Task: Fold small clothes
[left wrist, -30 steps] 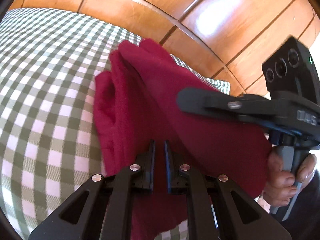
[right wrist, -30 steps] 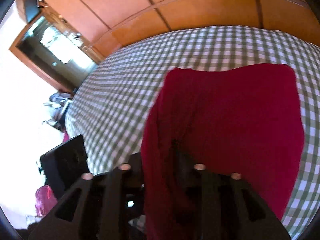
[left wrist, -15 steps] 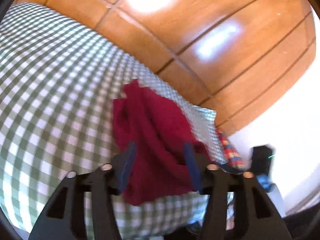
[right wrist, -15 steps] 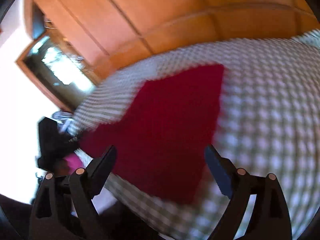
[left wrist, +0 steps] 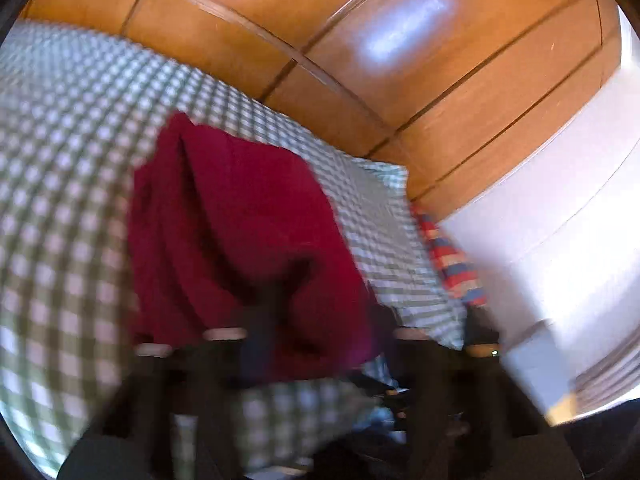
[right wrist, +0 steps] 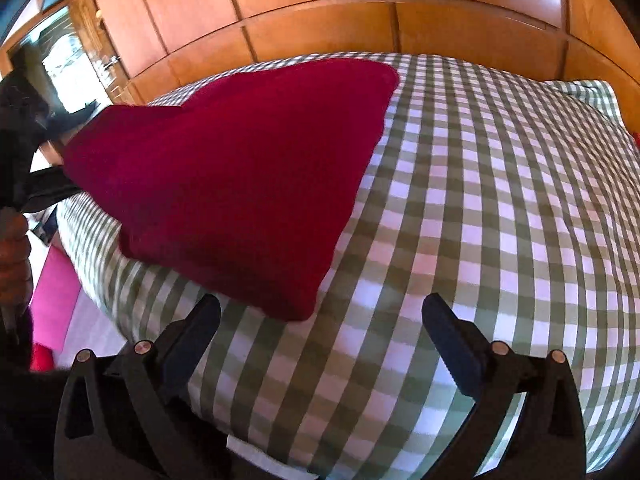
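Observation:
A folded dark red garment [right wrist: 240, 168] lies on the green-and-white checked bed cover [right wrist: 500, 220]. My right gripper [right wrist: 320, 332] is open and empty, just short of the garment's near corner. The left wrist view is blurred by motion: the red garment [left wrist: 240, 232] lies ahead of my left gripper [left wrist: 320, 340], whose fingers stand wide apart with nothing between them. In the right wrist view the left gripper [right wrist: 44, 188] shows at the far left edge, beside the garment.
A glossy wooden wardrobe wall [right wrist: 360, 8] stands behind the bed. A red-and-blue striped cloth [left wrist: 452, 256] lies past the bed's far corner. A pink object [right wrist: 52, 304] sits on the floor by the bed's left edge.
Both grippers let go of the red garment, opened and drew back from it. The garment now lies flat and folded on the cover.

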### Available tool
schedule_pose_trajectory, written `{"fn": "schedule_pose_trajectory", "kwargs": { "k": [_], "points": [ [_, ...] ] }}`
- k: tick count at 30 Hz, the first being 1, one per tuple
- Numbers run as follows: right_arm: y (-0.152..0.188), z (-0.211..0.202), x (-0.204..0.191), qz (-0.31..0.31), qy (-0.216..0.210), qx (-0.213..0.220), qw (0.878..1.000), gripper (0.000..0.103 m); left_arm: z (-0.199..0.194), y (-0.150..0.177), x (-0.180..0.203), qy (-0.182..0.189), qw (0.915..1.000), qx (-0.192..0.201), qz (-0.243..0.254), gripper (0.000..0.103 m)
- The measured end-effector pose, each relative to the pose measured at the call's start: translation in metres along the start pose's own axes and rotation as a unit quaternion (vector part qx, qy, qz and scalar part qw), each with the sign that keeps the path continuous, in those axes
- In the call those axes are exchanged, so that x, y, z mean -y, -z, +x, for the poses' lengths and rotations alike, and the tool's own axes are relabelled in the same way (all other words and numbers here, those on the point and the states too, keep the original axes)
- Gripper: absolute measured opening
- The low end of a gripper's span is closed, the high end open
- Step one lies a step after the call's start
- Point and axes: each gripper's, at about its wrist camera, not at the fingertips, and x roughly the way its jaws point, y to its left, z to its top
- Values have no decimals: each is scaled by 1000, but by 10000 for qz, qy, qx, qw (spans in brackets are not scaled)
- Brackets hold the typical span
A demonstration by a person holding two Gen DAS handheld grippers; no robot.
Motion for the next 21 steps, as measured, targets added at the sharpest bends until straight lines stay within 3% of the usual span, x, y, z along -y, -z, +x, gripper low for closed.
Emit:
{"fn": "schedule_pose_trajectory", "kwargs": {
  "k": [2, 3, 5, 7, 11, 15, 17, 19, 21],
  "points": [
    [-4, -1, -1, 89, -139, 202, 9997, 98, -5, 0, 0, 86, 9998, 155, 36, 7],
    [-5, -2, -3, 54, -143, 262, 9995, 88, -12, 2, 2, 133, 9994, 276, 159, 7],
    [-8, 0, -4, 2, -190, 218, 9996, 82, -23, 8, 3, 71, 9986, 334, 405, 7],
    [-5, 10, -7, -11, -234, 70, 9997, 83, -27, 20, -6, -263, 9979, 258, 527, 7],
    [3, 22, -10, -24, -239, -136, 9996, 87, -14, 45, -47, -871, 9959, -158, 166, 7],
    [3, 23, -13, -164, -181, -169, 9996, 99, -18, 46, -57, -511, 9985, -99, -139, 7],
    [5, 24, -14, -128, -247, -184, 9994, 100, -26, 36, -55, -164, 9995, 74, -261, 17],
    [7, 22, -13, -100, -315, -213, 9992, 101, -31, 24, -59, 75, 9985, 245, -478, 48],
    [11, 15, -9, -117, -413, -284, 9987, 101, -36, 10, -66, 358, 9949, 447, -825, 57]
  ]
}}
